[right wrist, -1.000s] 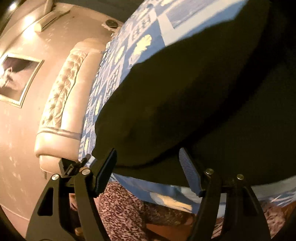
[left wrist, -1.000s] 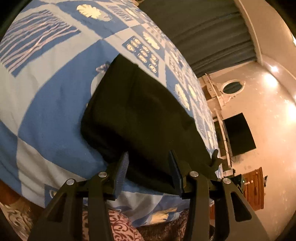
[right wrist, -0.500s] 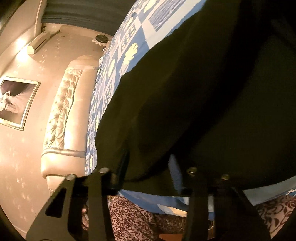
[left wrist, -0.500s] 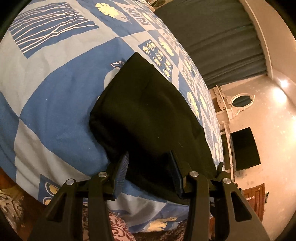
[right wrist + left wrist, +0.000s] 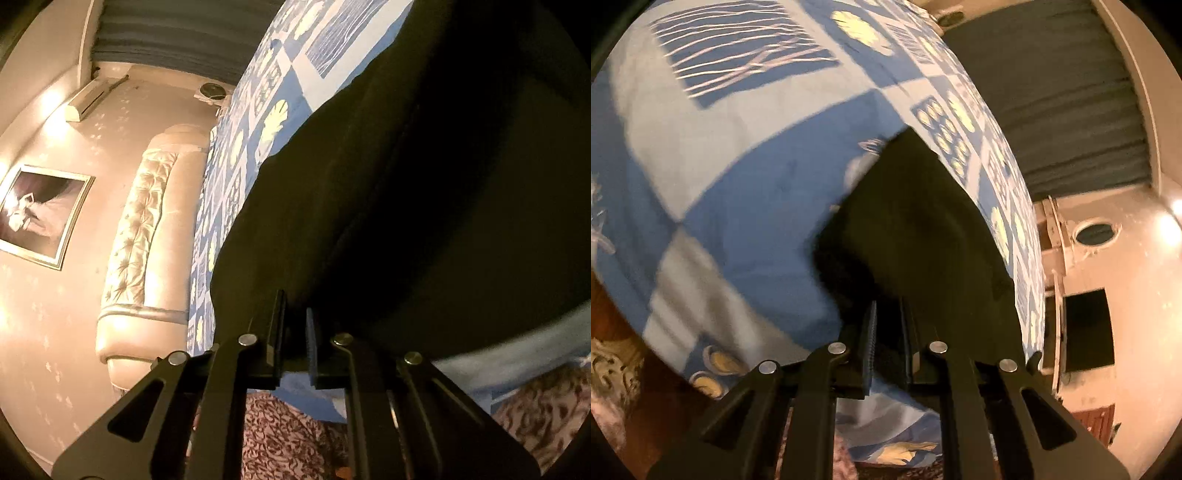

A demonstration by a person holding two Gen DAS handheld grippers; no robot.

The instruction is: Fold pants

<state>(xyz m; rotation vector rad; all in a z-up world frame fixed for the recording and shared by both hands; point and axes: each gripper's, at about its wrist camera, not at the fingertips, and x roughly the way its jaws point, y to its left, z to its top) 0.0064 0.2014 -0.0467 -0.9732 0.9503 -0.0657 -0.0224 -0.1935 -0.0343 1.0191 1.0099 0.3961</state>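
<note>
The dark folded cloth pants [image 5: 916, 236] are pinched by both the left gripper [image 5: 888, 332] and the right gripper [image 5: 295, 328] at lower centre; a thin bite could be lost, spoiling the fold.

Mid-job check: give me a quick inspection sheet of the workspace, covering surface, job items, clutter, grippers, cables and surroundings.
Surface: bed with a blue and white patchwork cover.
Job's things: dark pants lying partly folded at the near edge of the bed; they fill most of the right wrist view.
Clutter: nothing seen on the cover.
Grippers: left gripper and right gripper, each with jaws nearly closed on the near edge of the pants.
Cables: nothing seen.
Surroundings: tufted headboard, framed picture, wall air conditioner, dark curtain, wall television, patterned carpet.
</note>
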